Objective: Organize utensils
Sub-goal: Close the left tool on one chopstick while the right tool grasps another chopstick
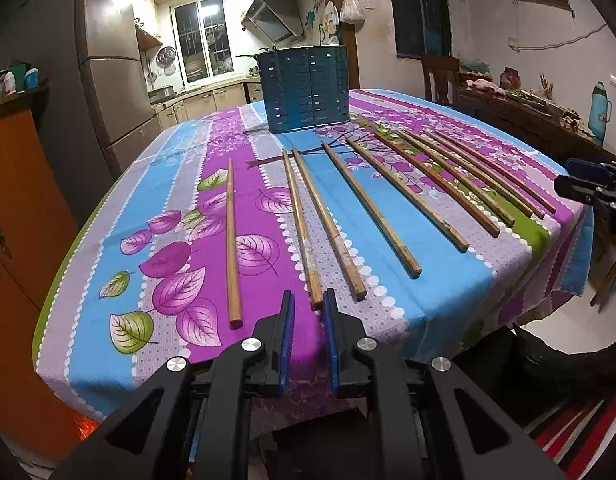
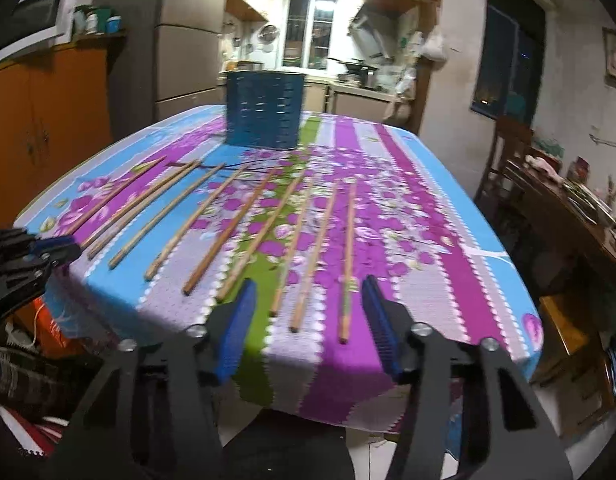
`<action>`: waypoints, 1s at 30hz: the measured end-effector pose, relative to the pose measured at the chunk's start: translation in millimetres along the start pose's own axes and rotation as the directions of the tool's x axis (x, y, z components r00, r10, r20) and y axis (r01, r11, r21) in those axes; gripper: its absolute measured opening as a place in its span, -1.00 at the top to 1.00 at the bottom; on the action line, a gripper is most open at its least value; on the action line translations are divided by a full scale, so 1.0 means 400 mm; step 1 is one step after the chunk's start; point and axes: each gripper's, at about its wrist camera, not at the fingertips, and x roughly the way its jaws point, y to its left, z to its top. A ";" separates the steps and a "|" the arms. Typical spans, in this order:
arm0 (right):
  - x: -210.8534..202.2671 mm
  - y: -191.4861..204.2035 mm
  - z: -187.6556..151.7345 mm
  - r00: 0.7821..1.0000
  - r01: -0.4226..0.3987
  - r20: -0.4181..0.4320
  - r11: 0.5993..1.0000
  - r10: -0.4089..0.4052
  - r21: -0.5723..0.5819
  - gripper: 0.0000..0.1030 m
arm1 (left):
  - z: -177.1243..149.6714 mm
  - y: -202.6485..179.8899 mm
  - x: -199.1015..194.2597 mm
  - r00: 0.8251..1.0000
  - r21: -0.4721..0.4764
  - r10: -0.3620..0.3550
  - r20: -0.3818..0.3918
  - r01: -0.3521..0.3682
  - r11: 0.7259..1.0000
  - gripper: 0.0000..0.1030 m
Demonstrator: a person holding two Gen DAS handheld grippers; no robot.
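Several wooden chopsticks [image 1: 377, 208] lie side by side on the flowered tablecloth [image 1: 180, 208], their thick ends toward me. A blue slotted utensil holder [image 1: 306, 90] stands upright at the far side; it also shows in the right wrist view [image 2: 264, 110]. My left gripper [image 1: 309, 300] hovers at the near table edge, jaws a narrow gap apart, around the thick end of one chopstick [image 1: 302, 226] without closing on it. My right gripper [image 2: 309, 286] is wide open and empty above the near ends of the rightmost chopsticks [image 2: 319, 248]. Each gripper shows at the other view's edge.
The table [image 2: 447, 240] is covered by the cloth that hangs over its edges. An orange cabinet [image 1: 16, 216] stands to the left. A dark wooden side table [image 2: 567, 220] with clutter and a chair [image 1: 439, 76] stand to the right. A kitchen lies behind.
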 end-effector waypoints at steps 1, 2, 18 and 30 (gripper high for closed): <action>0.001 0.011 0.001 1.000 -0.010 0.004 1.000 0.010 -0.011 0.17 | 0.001 0.000 0.001 1.000 -0.001 0.001 0.001 -0.001 1.000 0.68; 0.002 0.017 0.002 1.000 -0.018 0.008 1.000 0.018 -0.019 0.20 | 0.001 -0.001 0.002 1.000 0.000 0.004 0.004 -0.004 1.000 0.68; 0.093 0.125 -0.002 0.996 -0.050 -0.080 0.998 0.048 -0.025 0.64 | -0.016 -0.015 -0.004 0.997 0.052 -0.006 0.076 0.002 0.999 0.66; 0.107 0.132 -0.007 0.994 -0.050 -0.090 0.998 0.054 0.047 0.82 | -0.014 -0.007 0.007 0.995 0.046 -0.018 0.101 0.013 0.999 0.65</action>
